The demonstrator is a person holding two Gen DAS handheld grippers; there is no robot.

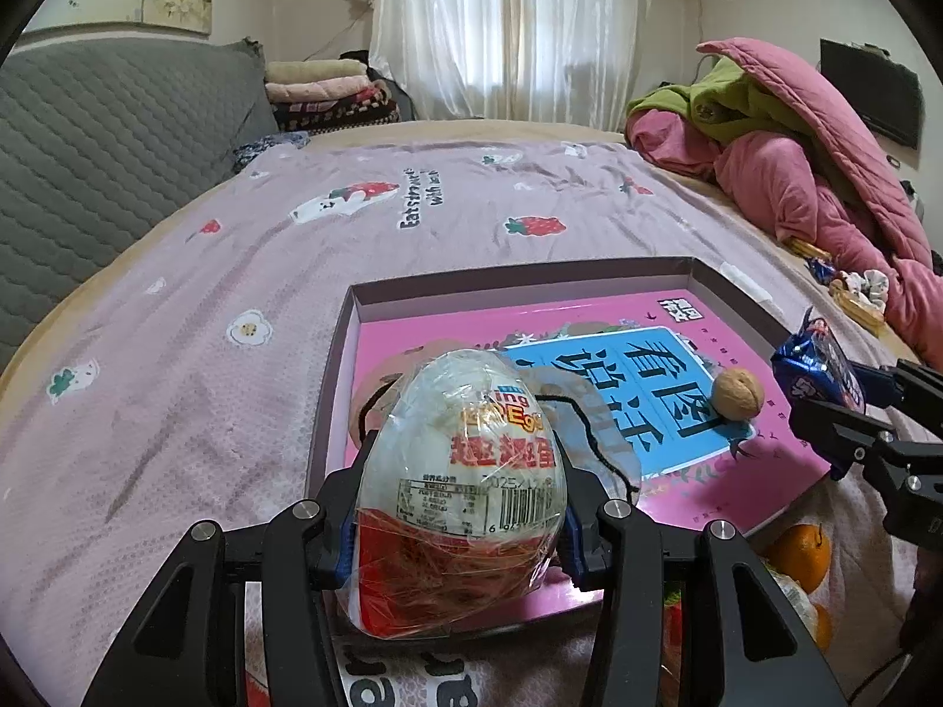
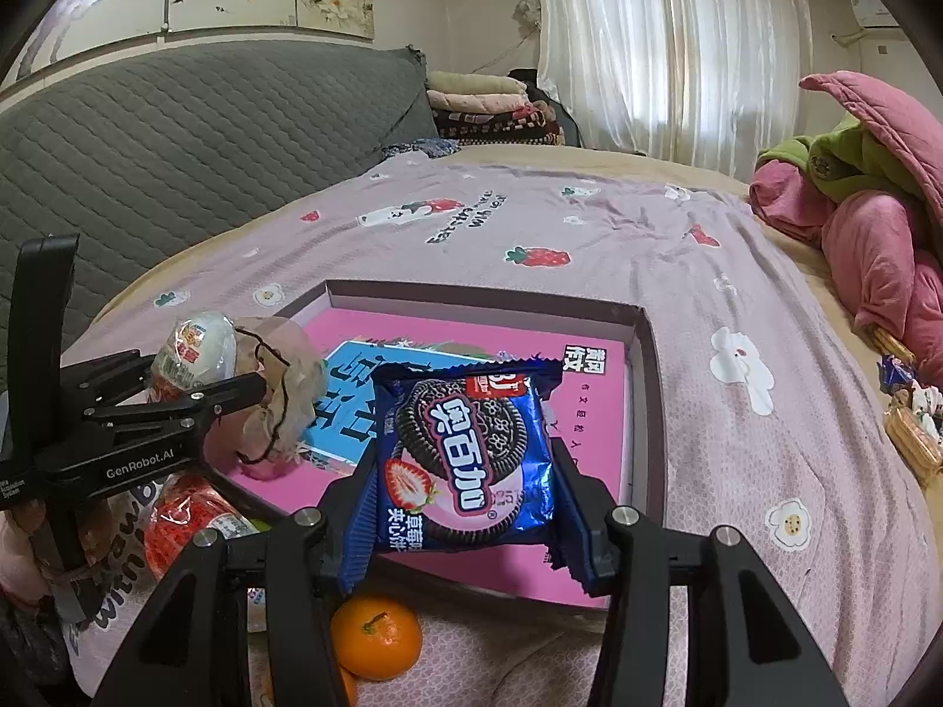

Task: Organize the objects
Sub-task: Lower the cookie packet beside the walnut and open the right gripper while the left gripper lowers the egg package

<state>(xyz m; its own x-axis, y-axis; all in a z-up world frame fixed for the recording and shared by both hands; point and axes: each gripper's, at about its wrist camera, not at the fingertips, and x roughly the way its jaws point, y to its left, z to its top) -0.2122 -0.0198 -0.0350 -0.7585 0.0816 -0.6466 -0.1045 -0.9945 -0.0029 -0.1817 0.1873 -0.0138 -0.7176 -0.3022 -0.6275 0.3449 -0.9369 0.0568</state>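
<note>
Left claw (image 1: 462, 536) clamped on wrapped toy egg (image 1: 462, 471), lower centre; right claw (image 2: 465, 524) clamped on biscuit packet (image 2: 468, 459). Both over pink tray (image 2: 645, 389). Lower fully before releasing; avoid walnut (image 1: 737, 392).

Showing two grippers, left (image 1: 460, 521) and right (image 2: 465, 521), each clamping one item: one egg (image 1: 465, 459) and one cookie pack (image 2: 471, 459). Lying on the bed: one box (image 1: 530, 277) holding one walnut (image 1: 737, 392), plus two oranges (image 2: 377, 636) by its near edge, the second barely peeking out beneath the first. Sitting farther off: one stack of folded blankets (image 2: 489, 103), one pile of pink and green bedding (image 1: 795, 141), one small heap of snacks (image 2: 910, 412), too jumbled for counting.
</note>
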